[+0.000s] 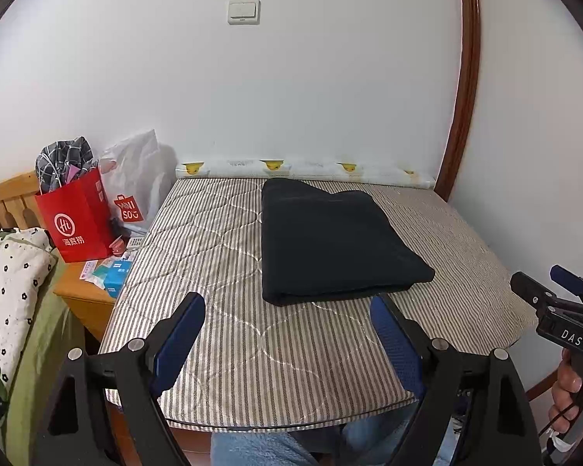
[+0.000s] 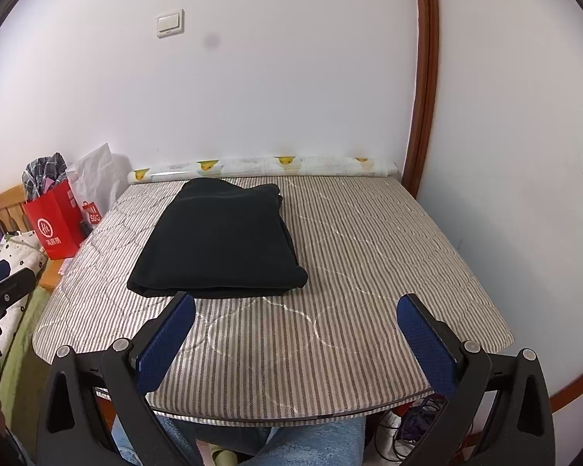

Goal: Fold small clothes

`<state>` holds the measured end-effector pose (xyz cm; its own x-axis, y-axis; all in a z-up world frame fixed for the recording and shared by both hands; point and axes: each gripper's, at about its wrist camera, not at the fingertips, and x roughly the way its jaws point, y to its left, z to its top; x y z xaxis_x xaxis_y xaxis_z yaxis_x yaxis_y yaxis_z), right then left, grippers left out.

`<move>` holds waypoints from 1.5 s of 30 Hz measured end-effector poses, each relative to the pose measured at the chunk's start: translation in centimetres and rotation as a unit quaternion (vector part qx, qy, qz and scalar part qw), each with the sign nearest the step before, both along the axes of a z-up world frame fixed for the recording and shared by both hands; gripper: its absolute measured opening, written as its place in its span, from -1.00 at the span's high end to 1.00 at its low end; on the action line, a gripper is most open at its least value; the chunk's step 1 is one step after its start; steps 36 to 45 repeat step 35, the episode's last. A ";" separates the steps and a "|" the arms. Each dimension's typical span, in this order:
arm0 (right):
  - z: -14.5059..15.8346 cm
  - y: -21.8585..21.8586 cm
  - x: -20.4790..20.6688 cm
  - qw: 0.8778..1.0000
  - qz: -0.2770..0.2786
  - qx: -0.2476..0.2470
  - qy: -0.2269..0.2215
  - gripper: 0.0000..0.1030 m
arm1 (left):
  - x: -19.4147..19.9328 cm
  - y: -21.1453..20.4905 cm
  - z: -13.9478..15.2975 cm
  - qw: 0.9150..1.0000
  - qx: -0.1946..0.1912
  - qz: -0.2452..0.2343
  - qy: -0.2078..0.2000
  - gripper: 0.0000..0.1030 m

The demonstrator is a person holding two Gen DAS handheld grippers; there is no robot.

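Note:
A black garment (image 1: 330, 240) lies folded into a neat rectangle on the striped padded table (image 1: 233, 349); it also shows in the right wrist view (image 2: 221, 240). My left gripper (image 1: 287, 310) is open and empty, held above the table's near edge just short of the garment. My right gripper (image 2: 295, 310) is open and empty, near the front edge to the right of the garment (image 2: 221, 240). The right gripper also shows at the far right of the left wrist view (image 1: 540, 279).
A rolled duck-print sheet (image 1: 303, 169) lies along the wall behind the table. A red paper bag (image 1: 75, 221) and a white plastic bag (image 1: 136, 178) stand on a wooden nightstand (image 1: 85, 299) at left. A bed with floral bedding (image 1: 7, 291) is far left.

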<state>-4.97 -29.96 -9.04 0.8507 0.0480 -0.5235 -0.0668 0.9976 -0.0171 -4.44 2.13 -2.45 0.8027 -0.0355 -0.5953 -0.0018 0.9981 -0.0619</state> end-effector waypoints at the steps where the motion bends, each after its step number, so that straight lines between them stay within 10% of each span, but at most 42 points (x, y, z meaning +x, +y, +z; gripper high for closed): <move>1: 0.0 0.0 0.0 1.000 0.000 0.000 0.000 -0.98 | 0.0 0.0 0.0 1.000 0.001 0.001 0.000 -0.67; 45: 0.2 0.0 -0.1 1.000 0.002 0.000 -0.003 -0.98 | -0.1 -0.3 0.6 1.000 0.005 -0.005 -0.005 -0.68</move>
